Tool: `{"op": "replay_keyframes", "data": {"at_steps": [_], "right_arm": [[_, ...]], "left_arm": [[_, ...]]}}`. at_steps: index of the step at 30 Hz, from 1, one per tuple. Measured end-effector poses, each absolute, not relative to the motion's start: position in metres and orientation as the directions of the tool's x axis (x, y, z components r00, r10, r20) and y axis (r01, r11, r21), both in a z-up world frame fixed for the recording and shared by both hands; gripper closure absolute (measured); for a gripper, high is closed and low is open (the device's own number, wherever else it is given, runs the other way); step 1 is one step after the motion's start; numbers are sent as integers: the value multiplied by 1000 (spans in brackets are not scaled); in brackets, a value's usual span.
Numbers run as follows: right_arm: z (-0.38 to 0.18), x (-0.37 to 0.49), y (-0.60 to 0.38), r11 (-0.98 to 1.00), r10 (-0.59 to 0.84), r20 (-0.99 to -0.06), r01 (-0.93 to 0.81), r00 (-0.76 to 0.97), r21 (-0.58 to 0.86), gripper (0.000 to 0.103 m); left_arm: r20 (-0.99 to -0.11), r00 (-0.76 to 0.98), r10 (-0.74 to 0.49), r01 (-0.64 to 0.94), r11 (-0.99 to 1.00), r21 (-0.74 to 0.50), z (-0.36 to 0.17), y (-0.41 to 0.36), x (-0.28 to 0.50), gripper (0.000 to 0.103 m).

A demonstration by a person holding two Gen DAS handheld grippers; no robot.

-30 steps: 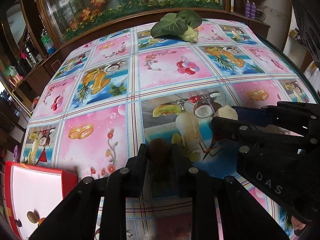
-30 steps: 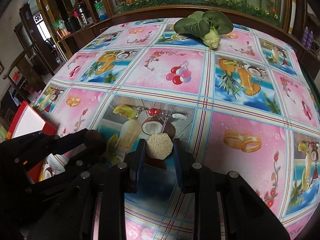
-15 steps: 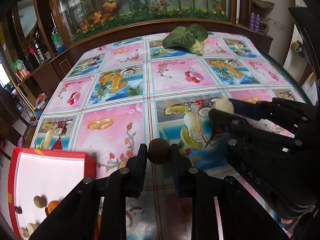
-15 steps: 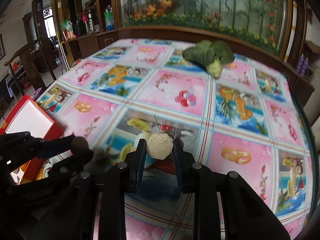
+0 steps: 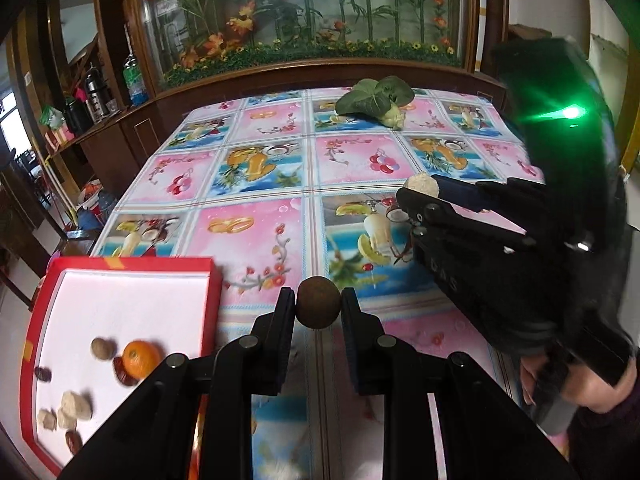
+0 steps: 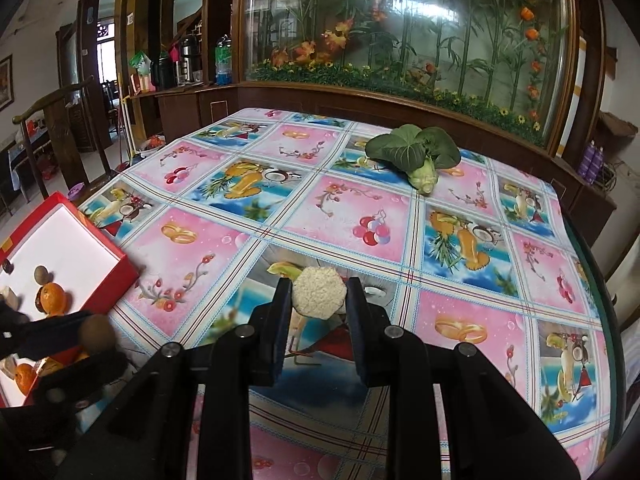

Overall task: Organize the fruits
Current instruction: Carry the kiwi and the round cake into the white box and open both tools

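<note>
1. We see the surface [image 6: 280, 216] under a bright cloth of pink and blue fruit-print squares, with a wooden cabinet and a glass case of artificial flowers along its far edge.
2. A red box [image 5: 208, 304] with a white floor sits at the near left corner of the surface. In it lie an orange [image 5: 140, 358], a brown round fruit [image 5: 103, 347], some dark red pieces and a few pale lumps.
3. A leafy green vegetable [image 6: 416, 156] lies near the far edge, well apart from everything else.
4. Our left gripper [image 5: 318, 308] is closed on a brown ball-shaped fruit [image 5: 318, 307], pinched between both fingers, just beside the red box's right wall.
5. Our right gripper [image 6: 319, 300] is clamped on a pale, grainy, rough-coated ball [image 6: 319, 298], held above the cloth near the middle of the near edge.
6. In the left wrist view, a hand [image 5: 580, 380] grips the right gripper's handle at the lower right.
</note>
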State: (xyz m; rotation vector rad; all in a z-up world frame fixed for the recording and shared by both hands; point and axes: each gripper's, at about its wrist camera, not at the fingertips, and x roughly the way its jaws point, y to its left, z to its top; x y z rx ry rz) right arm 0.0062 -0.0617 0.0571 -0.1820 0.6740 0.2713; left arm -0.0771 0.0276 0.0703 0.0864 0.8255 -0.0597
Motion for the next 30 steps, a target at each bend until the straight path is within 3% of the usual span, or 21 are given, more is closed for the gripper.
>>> {"op": "replay_keyframes", "data": {"at_steps": [12,30], "right_arm": [[56,-9,-47,941,145,-588,-294,796,-167,74],[51,-43,8,903,54,-466,-243,883,-355,74]], "left_arm": [[-701,710,65,-15,997,77,83,76,-120,81],[-694,709,128,-181,984,-3,76,164,-146,81]]}}
